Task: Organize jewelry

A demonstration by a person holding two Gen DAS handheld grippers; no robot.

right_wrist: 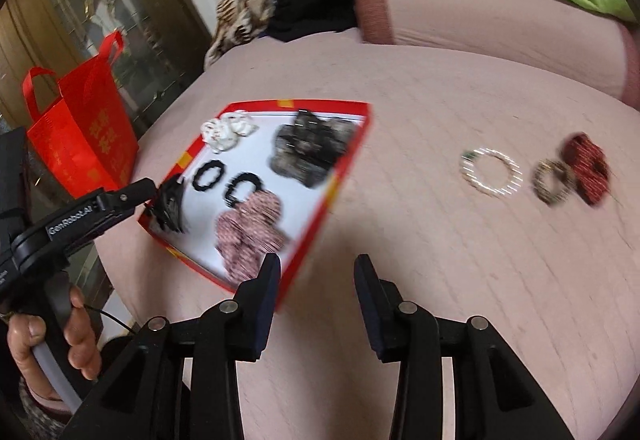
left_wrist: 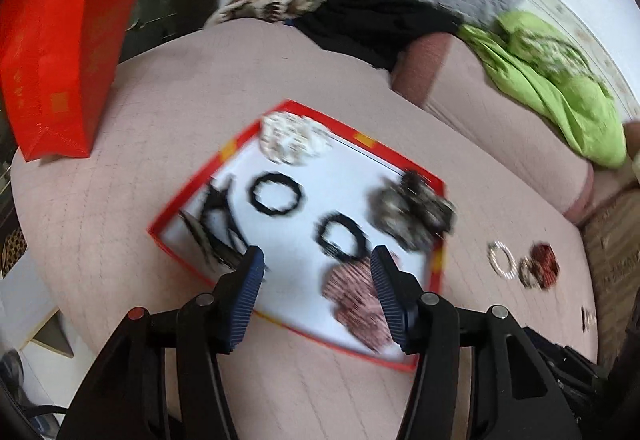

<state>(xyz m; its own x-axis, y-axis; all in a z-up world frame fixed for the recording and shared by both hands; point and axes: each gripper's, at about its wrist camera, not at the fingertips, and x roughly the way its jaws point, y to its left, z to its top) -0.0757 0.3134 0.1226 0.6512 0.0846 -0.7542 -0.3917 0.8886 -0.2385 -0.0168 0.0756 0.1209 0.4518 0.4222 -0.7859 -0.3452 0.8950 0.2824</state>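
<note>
A: Where's the tray [left_wrist: 437, 269]?
B: Under the left tool [left_wrist: 316, 260], which is spread wide and empty, pink scrunchie [left_wrist: 352, 300] by its right finger.
A: And the right tool [right_wrist: 316, 270]?
B: Released too; bracelet [right_wrist: 491, 172] lies ahead to its right, on the bed [right_wrist: 440, 260].

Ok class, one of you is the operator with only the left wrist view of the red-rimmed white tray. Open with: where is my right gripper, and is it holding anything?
Observer: The right gripper is open and empty, above the pink quilted cover, just right of the red-rimmed white tray.
Operator: What lies ahead of it?
Observer: Ahead and to its right, off the tray, lie a pale beaded ring bracelet and a dark red scrunchie.
Operator: What holds my left gripper?
Observer: A bare hand wraps its grey handle.
</note>
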